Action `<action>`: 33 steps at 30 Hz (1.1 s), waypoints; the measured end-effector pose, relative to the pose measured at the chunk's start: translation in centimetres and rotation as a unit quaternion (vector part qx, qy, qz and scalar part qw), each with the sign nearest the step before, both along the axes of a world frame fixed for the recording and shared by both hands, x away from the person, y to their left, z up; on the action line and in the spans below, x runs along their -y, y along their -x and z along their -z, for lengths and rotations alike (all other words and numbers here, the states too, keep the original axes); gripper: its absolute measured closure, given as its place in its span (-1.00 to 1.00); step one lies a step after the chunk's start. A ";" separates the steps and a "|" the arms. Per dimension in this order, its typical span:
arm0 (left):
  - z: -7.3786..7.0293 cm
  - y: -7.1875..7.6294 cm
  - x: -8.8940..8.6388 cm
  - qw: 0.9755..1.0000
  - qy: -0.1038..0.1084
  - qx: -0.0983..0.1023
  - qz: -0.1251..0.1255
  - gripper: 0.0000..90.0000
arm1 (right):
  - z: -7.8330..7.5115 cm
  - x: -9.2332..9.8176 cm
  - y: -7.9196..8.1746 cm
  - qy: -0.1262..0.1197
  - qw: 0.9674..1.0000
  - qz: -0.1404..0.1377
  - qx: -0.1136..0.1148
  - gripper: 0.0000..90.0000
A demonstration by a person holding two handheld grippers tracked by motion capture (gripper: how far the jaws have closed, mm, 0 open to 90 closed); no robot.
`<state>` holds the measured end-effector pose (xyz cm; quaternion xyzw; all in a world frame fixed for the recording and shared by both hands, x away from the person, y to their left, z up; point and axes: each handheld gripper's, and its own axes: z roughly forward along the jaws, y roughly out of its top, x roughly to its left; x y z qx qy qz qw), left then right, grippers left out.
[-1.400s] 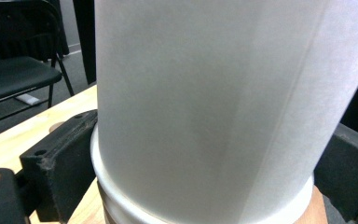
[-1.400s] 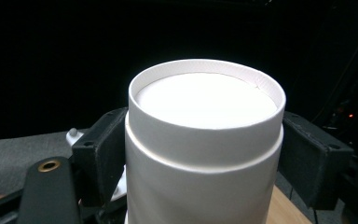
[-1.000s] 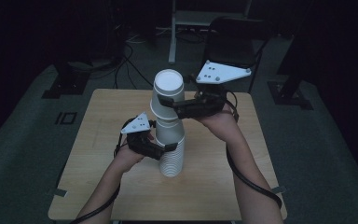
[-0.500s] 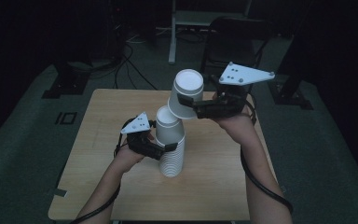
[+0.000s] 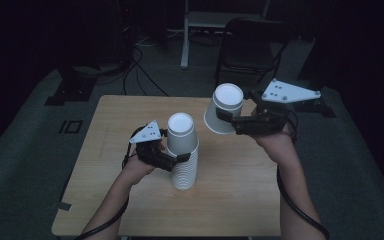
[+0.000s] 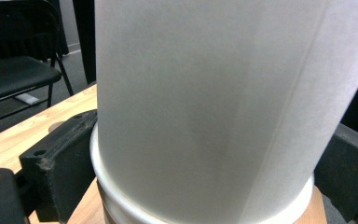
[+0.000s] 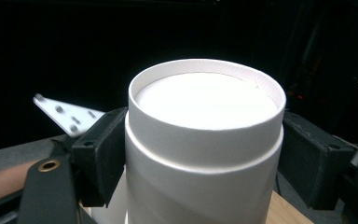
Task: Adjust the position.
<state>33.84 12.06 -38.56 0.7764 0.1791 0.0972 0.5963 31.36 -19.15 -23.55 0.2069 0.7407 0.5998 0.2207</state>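
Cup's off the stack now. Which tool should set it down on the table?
Right, probably: the right tool already grips the lone cup in the air, while the left tool clamps the stack, steadying it.

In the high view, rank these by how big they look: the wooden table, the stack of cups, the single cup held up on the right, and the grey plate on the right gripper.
1. wooden table
2. stack of cups
3. single cup; held nearer the camera, so its look may flatter it
4. grey plate

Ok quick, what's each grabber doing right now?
Left gripper: closed on the stack of cups.
Right gripper: closed on one cup, held in the air, off the stack.
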 end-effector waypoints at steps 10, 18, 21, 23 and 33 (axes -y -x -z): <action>0.0 0.2 0.1 1.000 0.009 -0.005 -0.006 -0.96 | 3.1 2.5 0.7 0.002 1.000 0.024 -0.015 -0.51; -0.7 0.5 -0.2 1.000 0.013 -0.007 -0.010 -1.00 | 4.8 3.7 0.6 -0.003 0.999 0.028 -0.031 -0.51; -0.8 0.7 -0.6 1.000 0.014 -0.006 -0.013 -1.00 | 5.4 4.0 0.7 -0.004 0.999 0.031 -0.037 -0.51; -0.8 1.0 -1.0 1.000 0.013 -0.003 -0.016 -0.99 | 5.8 4.1 0.7 -0.004 0.999 0.031 -0.041 -0.51; -0.4 2.7 -2.7 0.999 -0.012 0.008 -0.047 -0.99 | 7.3 4.6 0.9 -0.005 0.998 0.037 -0.049 -0.51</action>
